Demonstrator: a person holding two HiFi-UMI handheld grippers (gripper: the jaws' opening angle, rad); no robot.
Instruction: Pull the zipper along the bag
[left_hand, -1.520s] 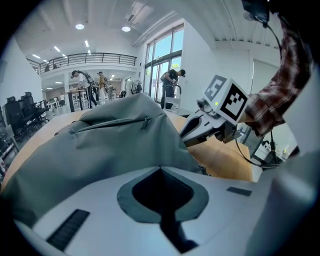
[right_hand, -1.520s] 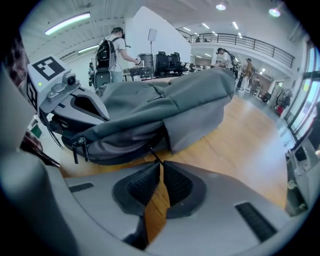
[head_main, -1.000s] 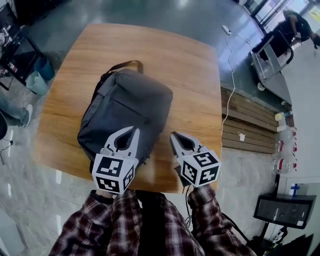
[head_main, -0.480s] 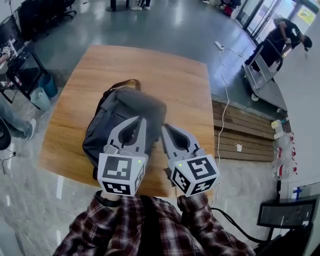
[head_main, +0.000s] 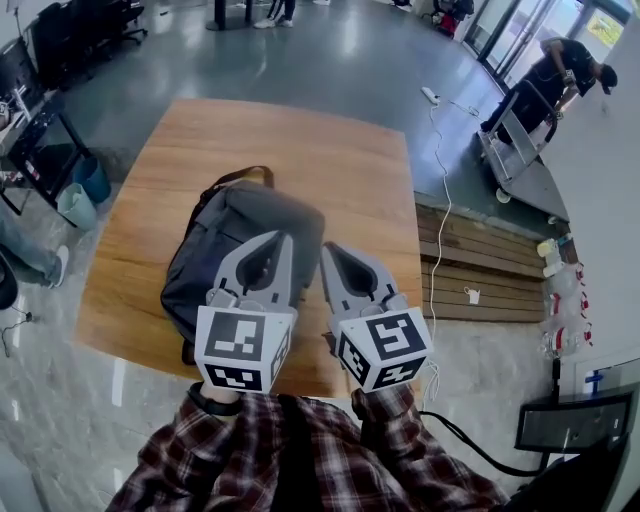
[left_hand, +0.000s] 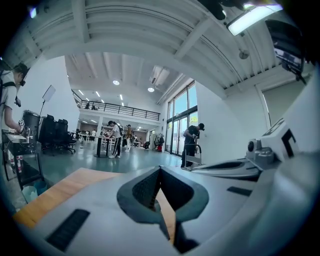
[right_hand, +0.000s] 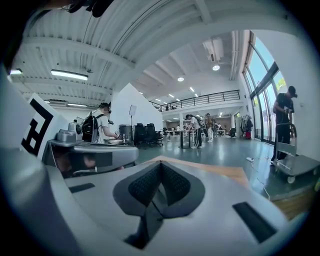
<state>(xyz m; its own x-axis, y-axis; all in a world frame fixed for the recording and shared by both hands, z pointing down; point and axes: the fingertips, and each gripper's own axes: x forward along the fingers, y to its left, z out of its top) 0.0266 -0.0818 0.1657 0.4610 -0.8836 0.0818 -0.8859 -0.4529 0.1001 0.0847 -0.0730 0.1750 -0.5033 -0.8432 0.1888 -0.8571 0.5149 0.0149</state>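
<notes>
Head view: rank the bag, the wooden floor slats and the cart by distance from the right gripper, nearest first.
1. bag, just left of the right gripper.
2. wooden floor slats, to the right, beyond the table.
3. cart, far upper right.

Over the last second:
- Both grippers have come up toward the head camera and show larger in the head view.
- Left gripper (head_main: 283, 238): tip has moved farther up over the near right part of the bag (head_main: 235, 225) and now covers more of it.
- Right gripper (head_main: 327, 248): swung in leftward. Its tip was out over bare desk (head_main: 350, 170), well apart from the bag; it now shows just beside the bag's right edge.
- Gap between the two tips has narrowed.
- Head camera has tipped up: desk's far edge sits lower in the frame, more floor shows beyond it, and the person by the cart (head_main: 560, 62) is now fully in view.
</notes>
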